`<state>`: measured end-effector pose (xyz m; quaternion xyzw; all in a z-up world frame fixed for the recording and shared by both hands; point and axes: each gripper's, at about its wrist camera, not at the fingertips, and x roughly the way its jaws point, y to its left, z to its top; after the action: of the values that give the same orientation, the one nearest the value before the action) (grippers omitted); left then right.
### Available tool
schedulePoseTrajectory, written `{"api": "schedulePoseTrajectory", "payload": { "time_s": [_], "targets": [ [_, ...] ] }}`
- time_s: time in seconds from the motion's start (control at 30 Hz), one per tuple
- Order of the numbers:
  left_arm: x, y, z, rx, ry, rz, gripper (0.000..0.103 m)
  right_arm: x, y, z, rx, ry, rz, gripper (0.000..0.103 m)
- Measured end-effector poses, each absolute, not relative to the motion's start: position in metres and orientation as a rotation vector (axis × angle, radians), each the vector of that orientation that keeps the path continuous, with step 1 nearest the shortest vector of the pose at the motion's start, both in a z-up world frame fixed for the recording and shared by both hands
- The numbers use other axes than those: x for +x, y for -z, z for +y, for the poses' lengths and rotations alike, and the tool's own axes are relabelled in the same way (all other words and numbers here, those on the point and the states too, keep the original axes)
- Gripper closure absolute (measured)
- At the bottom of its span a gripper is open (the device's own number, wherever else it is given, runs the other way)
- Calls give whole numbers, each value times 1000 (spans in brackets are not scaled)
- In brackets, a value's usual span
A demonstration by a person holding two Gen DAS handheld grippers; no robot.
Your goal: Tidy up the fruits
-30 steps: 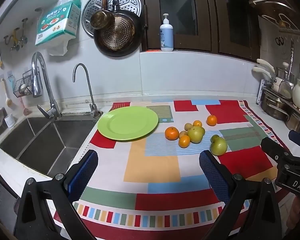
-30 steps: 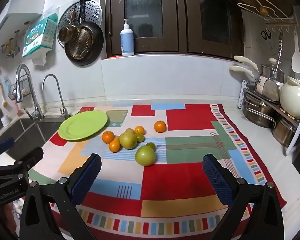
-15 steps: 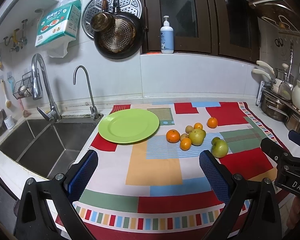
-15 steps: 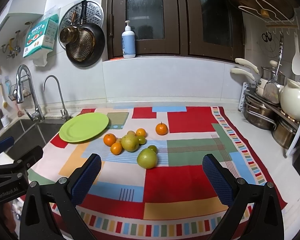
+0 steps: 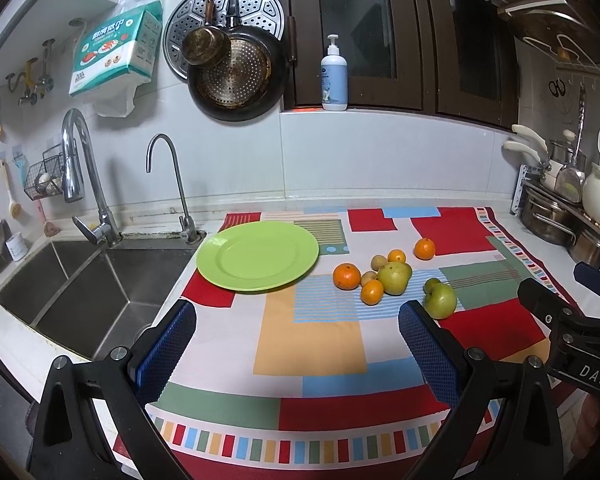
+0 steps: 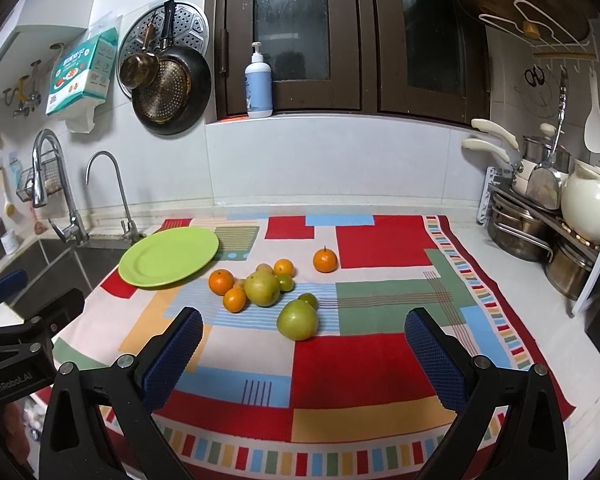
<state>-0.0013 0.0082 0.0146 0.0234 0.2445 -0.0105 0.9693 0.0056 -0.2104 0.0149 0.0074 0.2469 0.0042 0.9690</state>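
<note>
1. Patchwork cloth (image 6: 380, 240) – lying flat over the countertop, covering most of the work area; I'm seeing the fruit and most of the plate sitting on it.

2. Sink (image 5: 80, 280) – steel, at the far left w/ two taps behind it; the cloth's left edge is ending just beside it.

3. Left gripper (image 5: 296, 344) – I'm holding it above the near left part of the cloth, jaws spread wide apart, nothing between the blue pads (image 5: 166, 350). Also showing at the left edge of the right wrist view (image 6: 20, 312).

4. Right gripper (image 6: 304, 356) – hovering over the near centre of the cloth, jaws likewise wide apart, gripping nothing. Its body is peeking in at the right edge of the left wrist view (image 5: 568, 320).

5. Green plate (image 5: 258, 254) – sitting at the back-left of the cloth, its left rim hanging toward the sink; bare, w/ no fruit on it.

6. Large green apple (image 6: 297, 319) – nearest fruit to the right gripper, sitting approx. mid-cloth, w/ a small green fruit (image 6: 309, 300) touching its far side.

7. Yellow-green pear (image 6: 262, 288) – centre of the fruit cluster, right of the plate.

8. Oranges – one (image 6: 221, 281) nearest the plate, one smaller (image 6: 235, 300) just in front of the pear, one (image 6: 284, 267) behind it, and one (image 6: 325, 260) sitting apart to the right on its own.

9. Small brownish fruits (image 5: 379, 262) – tucked against the pear; type I cannot tell.
</note>
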Motion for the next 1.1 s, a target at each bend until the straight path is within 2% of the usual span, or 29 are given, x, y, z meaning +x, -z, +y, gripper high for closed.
{"api": "schedulePoseTrajectory", "payload": {
  "time_s": [1.1],
  "targets": [
    [14,-13,5,53,41,509,0,16,-14,-209,16,-6,511,1]
  ]
}}
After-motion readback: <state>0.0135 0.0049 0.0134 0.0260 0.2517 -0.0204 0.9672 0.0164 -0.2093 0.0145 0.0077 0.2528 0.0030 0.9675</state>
